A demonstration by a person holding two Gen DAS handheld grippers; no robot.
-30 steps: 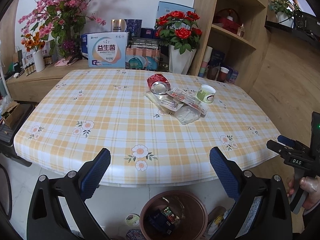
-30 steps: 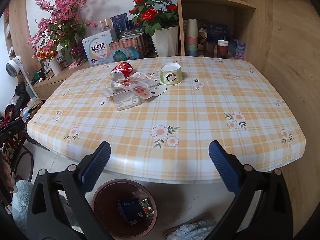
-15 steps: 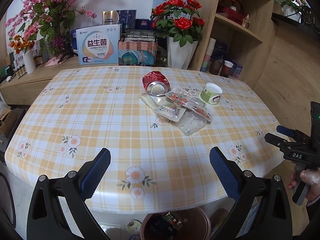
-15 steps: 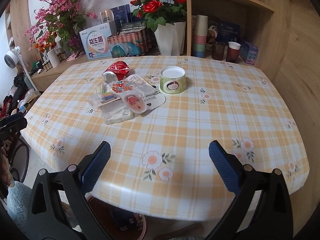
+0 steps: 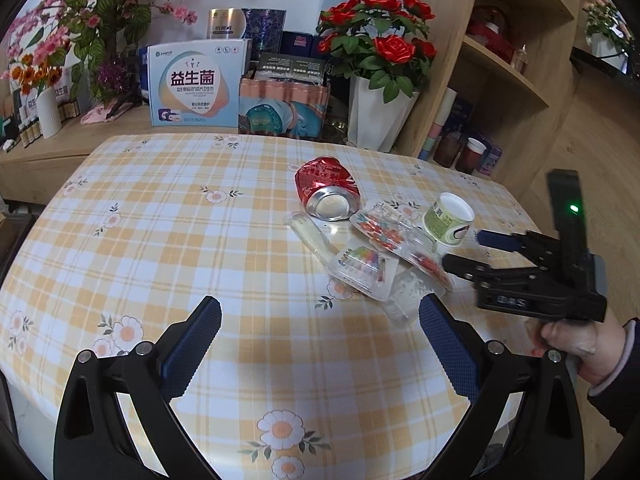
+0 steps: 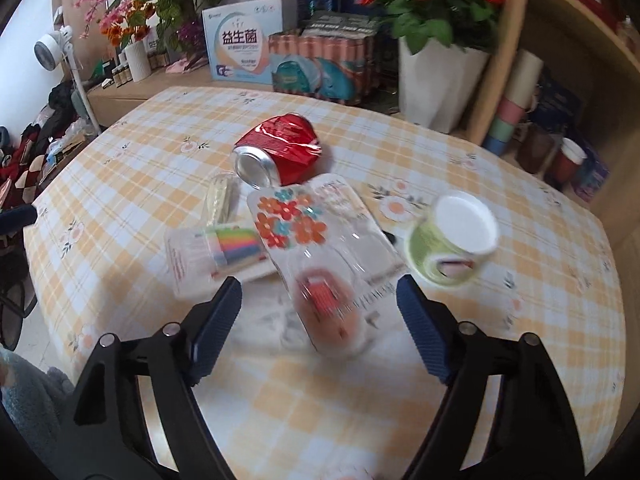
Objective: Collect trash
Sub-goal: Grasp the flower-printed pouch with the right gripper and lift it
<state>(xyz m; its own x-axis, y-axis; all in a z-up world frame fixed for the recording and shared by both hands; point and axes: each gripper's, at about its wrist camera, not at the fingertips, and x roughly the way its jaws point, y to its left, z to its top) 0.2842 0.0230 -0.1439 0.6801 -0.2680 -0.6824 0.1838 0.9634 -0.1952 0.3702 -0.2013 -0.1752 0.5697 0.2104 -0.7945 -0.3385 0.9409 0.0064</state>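
Now both claws released, right claw low over the blister pack on the tabletop, beside can and cup, left claw hovering near.

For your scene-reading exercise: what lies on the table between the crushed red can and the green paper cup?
In the right wrist view, a clear blister pack printed with orange flowers lies between the crushed red can and the green paper cup, its top corner beside the can.

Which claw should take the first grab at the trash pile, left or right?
Right. The right claw is open over the flowered blister pack, its near end between the fingers. The left claw is open over bare tablecloth.
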